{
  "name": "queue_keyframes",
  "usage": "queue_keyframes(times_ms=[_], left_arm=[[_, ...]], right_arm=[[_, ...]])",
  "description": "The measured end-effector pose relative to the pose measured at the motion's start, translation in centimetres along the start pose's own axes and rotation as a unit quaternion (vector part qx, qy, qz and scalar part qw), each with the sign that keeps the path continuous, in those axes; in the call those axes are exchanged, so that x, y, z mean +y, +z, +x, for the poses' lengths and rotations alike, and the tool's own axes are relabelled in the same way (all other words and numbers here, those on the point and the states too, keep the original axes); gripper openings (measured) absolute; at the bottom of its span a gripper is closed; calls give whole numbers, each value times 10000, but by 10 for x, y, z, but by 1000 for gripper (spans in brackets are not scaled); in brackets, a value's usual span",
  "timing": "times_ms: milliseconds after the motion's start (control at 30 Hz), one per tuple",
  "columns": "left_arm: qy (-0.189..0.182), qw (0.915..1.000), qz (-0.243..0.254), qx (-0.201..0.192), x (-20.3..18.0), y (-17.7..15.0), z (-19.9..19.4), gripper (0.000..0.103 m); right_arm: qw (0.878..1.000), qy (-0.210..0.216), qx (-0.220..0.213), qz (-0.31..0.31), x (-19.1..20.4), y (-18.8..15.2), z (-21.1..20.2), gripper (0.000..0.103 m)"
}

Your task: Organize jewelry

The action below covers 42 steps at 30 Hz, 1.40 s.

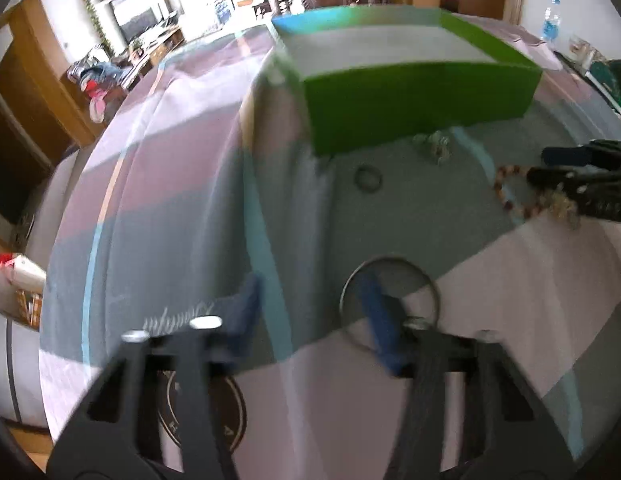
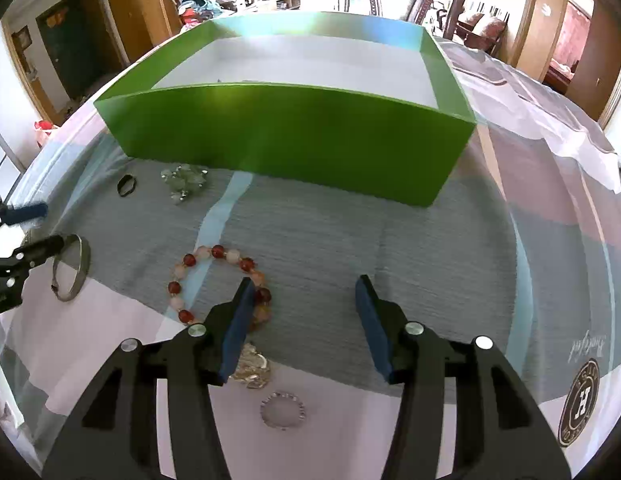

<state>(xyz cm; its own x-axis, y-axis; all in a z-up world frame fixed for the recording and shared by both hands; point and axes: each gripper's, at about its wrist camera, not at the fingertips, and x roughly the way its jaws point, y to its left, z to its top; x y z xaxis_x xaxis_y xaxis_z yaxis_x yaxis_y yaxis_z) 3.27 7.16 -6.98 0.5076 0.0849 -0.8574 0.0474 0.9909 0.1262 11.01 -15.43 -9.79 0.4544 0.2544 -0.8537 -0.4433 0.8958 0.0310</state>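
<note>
— Left gripper [image 1: 310,312], what's its state?
— Spread wide, holding nothing; its right finger lies over the silver bangle [image 1: 390,306], close in, with the green box [image 1: 414,108] far beyond.
— And the right-wrist view?
— Right gripper [image 2: 306,300] also gapes empty. The beaded bracelet [image 2: 214,280] lies at its left finger, not between the jaws, so I'd shift left before closing.
</note>
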Motion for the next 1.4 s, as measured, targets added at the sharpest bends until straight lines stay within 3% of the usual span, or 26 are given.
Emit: queue_keyframes(times_ms=[200, 267, 400, 567, 933, 1033, 1300, 1400], left_arm=[[96, 9999, 139, -35, -15, 4, 9, 36], [182, 9991, 376, -111, -32, 12, 11, 42], [406, 9936, 1021, -265, -70, 28, 13, 44], [-41, 9891, 1431, -335, -101, 51, 15, 53], [-975, 9918, 669, -476, -86, 65, 34, 58], [-957, 9923, 583, -530, -87, 61, 36, 64], [-934, 9924, 576, -549, -90, 62, 38, 65], [-895, 9930, 543, -546, -90, 61, 38, 69]], right_arm=[[9996, -32, -3, 272, -15, -5, -5, 52], [9992, -32, -7, 410, -24, -4, -6, 52], [9979, -56, 11, 640, -38, -4, -7, 52], [9979, -30, -8, 642, -38, -9, -9, 52], [9971, -159, -83, 735, -50, -5, -6, 52], [9979, -313, -126, 555, -44, -6, -4, 55], [9981, -425, -188, 404, -40, -8, -3, 57], [9981, -429, -192, 402, -40, -8, -4, 57]])
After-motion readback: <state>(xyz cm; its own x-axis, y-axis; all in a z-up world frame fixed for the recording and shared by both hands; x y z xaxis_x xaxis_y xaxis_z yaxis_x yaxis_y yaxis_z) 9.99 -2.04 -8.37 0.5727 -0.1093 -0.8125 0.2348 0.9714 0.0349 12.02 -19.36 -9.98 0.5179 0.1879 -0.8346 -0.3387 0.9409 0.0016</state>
